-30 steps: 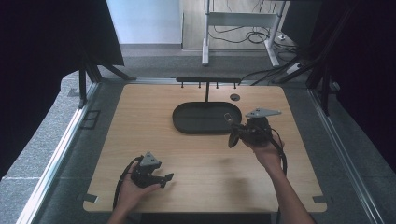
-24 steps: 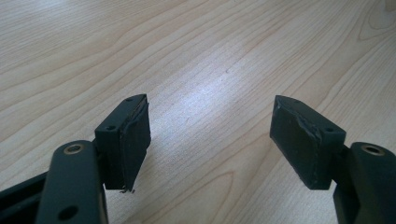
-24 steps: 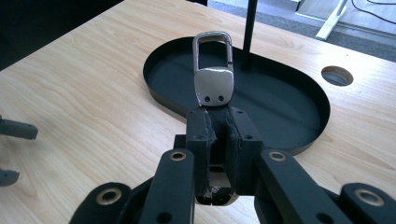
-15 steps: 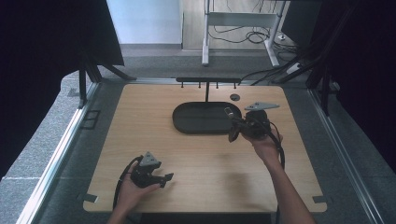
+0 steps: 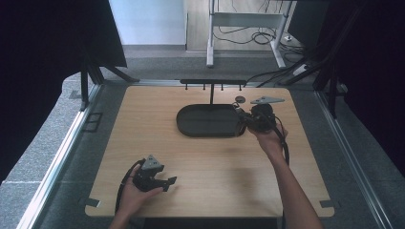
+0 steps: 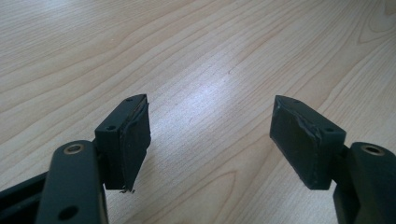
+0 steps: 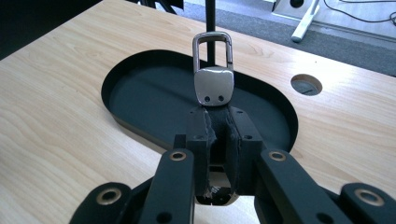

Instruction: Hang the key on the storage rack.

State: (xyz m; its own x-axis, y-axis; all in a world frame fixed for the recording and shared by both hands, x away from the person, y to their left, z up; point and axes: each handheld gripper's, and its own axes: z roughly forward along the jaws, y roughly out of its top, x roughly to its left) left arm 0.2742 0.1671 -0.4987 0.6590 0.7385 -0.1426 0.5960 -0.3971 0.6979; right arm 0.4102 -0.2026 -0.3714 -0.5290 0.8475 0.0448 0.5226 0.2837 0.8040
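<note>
Grey carpet and trailing cables lay beyond a pale wooden bench fenced by dark curtains. Toward the far side of the bench sat a black oval tray, with a thin black post rack standing just behind it and a small round hole in the wood near its right end.

The right tool hung over the right end of the tray, its jaws clamped tight on a dark strap that carried a silver metal keyring clasp. The clasp stood upright above the jaws, its open loop uppermost, over the tray's floor.

Well apart from all that, near the front left corner, the left tool rested low over bare wood in the person's hand, its jaws spread wide with nothing between them.
</note>
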